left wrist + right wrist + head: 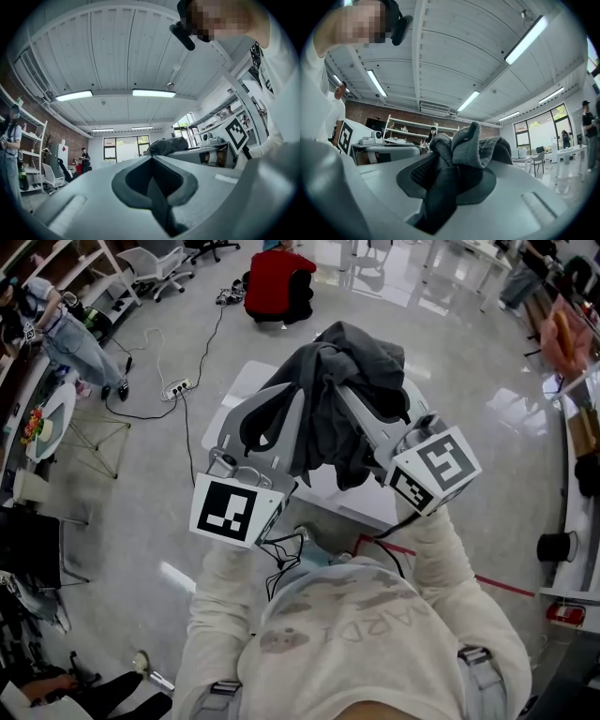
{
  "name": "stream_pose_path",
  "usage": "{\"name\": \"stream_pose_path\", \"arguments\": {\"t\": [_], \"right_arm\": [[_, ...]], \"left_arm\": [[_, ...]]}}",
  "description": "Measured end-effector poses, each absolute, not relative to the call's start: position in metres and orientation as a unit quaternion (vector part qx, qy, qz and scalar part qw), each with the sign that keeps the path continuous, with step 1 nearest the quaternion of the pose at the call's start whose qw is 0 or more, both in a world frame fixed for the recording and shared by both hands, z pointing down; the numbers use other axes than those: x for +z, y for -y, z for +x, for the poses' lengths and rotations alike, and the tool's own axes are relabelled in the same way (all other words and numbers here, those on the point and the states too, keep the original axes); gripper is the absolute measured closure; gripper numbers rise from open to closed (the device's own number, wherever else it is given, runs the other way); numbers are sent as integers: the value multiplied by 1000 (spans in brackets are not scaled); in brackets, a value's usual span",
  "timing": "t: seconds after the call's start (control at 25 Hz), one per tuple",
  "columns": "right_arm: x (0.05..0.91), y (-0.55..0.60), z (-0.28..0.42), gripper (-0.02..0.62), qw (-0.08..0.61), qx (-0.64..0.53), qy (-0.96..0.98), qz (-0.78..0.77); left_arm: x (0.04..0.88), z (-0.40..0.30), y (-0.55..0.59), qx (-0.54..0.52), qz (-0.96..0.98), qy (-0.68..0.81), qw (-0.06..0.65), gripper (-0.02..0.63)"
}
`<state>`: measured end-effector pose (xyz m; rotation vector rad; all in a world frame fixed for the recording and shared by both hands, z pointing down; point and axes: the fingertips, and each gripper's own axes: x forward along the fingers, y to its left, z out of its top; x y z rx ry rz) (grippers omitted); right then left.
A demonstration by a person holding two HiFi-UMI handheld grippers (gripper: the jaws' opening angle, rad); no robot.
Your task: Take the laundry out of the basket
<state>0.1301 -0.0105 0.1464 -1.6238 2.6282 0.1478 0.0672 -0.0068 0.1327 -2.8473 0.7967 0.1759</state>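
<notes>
One dark grey garment (361, 362) hangs lifted above the white worktop (246, 381), the left gripper (159, 197) pinching a thin fold and the right gripper (445, 197) clamped on a thick bunch; no basket shows, so the remainder is unclear.

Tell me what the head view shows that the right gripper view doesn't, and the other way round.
Only the head view: the floor, a person in red crouched on it, a power strip, and how far the dark grey garment hangs down. Only the right gripper view: the ceiling lights, the wall shelves, and the right gripper seen close, its jaws clamped on bunched cloth. Both: the garment, the right gripper holding it, and the left gripper alongside.
</notes>
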Motion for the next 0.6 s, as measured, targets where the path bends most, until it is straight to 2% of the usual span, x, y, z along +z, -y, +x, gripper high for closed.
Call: {"name": "stream_pose_path", "arguments": {"t": [0.6], "right_arm": [[138,1,129,468,27,63,-850,-522]], "left_arm": [[128,69,1,63,-958,-267,87,604]]}}
